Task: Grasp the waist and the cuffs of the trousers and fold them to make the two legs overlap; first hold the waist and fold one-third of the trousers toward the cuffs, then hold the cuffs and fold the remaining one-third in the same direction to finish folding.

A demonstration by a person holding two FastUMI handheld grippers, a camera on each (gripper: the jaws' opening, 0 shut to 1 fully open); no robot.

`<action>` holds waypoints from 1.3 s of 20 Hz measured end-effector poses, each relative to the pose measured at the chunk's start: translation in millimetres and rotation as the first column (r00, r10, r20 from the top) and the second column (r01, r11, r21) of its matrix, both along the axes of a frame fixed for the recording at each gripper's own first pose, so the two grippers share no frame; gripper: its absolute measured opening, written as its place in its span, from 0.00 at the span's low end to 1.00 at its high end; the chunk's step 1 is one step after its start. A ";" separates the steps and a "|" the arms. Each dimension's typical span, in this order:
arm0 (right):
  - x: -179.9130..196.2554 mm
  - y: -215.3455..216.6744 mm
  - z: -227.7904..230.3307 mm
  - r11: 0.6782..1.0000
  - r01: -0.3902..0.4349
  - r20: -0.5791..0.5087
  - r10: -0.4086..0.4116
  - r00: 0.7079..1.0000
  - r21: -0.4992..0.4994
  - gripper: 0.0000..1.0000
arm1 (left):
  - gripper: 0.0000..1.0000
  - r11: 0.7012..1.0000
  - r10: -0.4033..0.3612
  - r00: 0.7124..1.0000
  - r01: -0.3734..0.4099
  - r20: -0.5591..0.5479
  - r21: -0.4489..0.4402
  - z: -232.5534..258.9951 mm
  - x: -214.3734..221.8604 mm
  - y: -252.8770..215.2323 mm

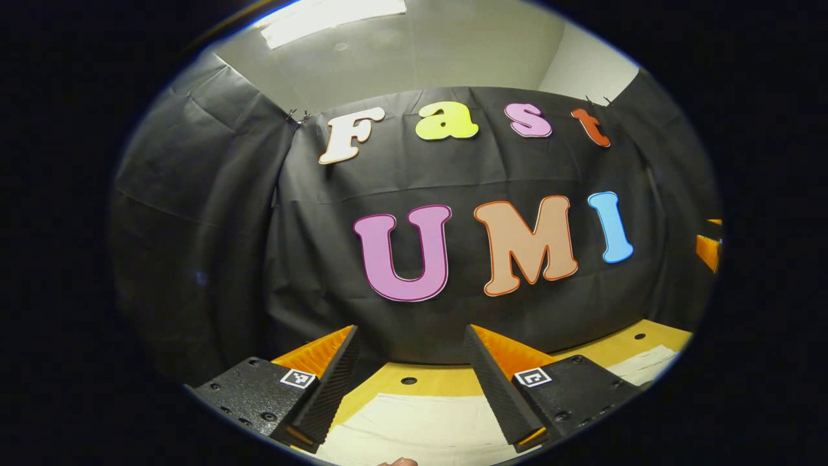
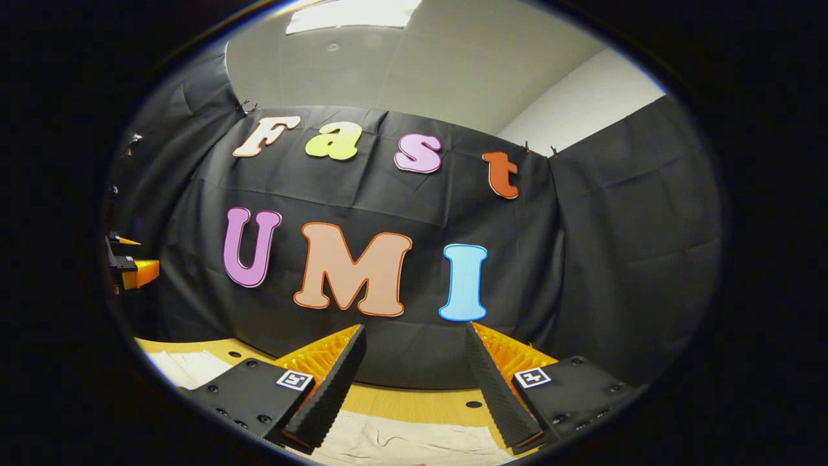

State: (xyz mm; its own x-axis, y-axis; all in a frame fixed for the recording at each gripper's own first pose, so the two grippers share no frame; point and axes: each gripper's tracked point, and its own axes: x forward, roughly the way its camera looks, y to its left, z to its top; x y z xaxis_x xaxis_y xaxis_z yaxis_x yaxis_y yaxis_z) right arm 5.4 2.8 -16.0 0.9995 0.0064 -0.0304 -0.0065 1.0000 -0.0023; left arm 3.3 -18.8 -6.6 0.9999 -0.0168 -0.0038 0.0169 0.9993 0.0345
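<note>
- The left gripper [image 1: 411, 382] is wide open and holds nothing; it is level and faces the booth wall.
- The right gripper [image 2: 414, 382] is the same: fingers apart, nothing between them.
- The trousers [image 1: 414, 427], pale cloth, lie flat on the table [image 1: 446, 380] below and just in front of both grippers, and seem to run across from one to the other.
- I judge both grippers must tilt down to reach the cloth; neither looks clearly nearer.
</note>
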 end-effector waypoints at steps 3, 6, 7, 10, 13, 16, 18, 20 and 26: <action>-0.1 -2.1 -0.7 1.000 0.001 0.000 -0.001 1.000 -0.007 0.97 | 0.96 1.000 -0.003 1.000 0.003 -0.004 0.002 -1.6 -2.1 -1.9; -1.9 -9.8 -7.6 1.000 0.010 -0.013 -0.010 1.000 -0.015 0.97 | 0.99 1.000 -0.004 1.000 0.004 -0.009 -0.004 -3.4 -2.9 -3.7; -3.2 -13.9 -9.4 1.000 0.013 -0.015 -0.014 1.000 -0.025 0.97 | 0.96 1.000 -0.003 1.000 0.003 -0.013 -0.006 -4.5 -3.4 -3.2; -7.7 -25.9 -22.3 0.996 0.004 -0.032 -0.007 0.999 -0.094 0.97 | 0.96 1.000 -0.002 1.000 0.002 -0.022 -0.008 -7.7 -4.2 -4.8; -16.3 -39.7 -36.9 0.980 -0.020 -0.051 0.010 0.999 -0.200 0.97 | 0.96 1.000 -0.007 0.999 0.006 -0.037 -0.012 -9.9 -2.9 -7.5; -26.7 -53.3 -55.1 0.959 -0.048 -0.082 0.026 0.996 -0.281 0.98 | 0.96 1.000 -0.007 0.999 0.006 -0.044 -0.017 -10.6 -3.3 -10.9; -32.0 -63.6 -64.8 0.941 -0.066 -0.106 0.032 0.994 -0.332 0.98 | 0.96 1.000 -0.010 0.999 0.009 -0.047 -0.015 -10.4 -3.0 -15.0; -39.6 -73.9 -74.4 0.919 -0.090 -0.129 0.043 0.991 -0.383 0.97 | 0.96 1.000 -0.015 0.999 0.014 -0.049 -0.011 -11.0 -3.8 -19.1; -71.1 -90.4 -115.5 0.835 -0.191 -0.215 0.089 0.972 -0.517 0.97 | 0.96 1.000 -0.019 0.997 0.018 -0.069 -0.017 -18.3 -8.6 -30.2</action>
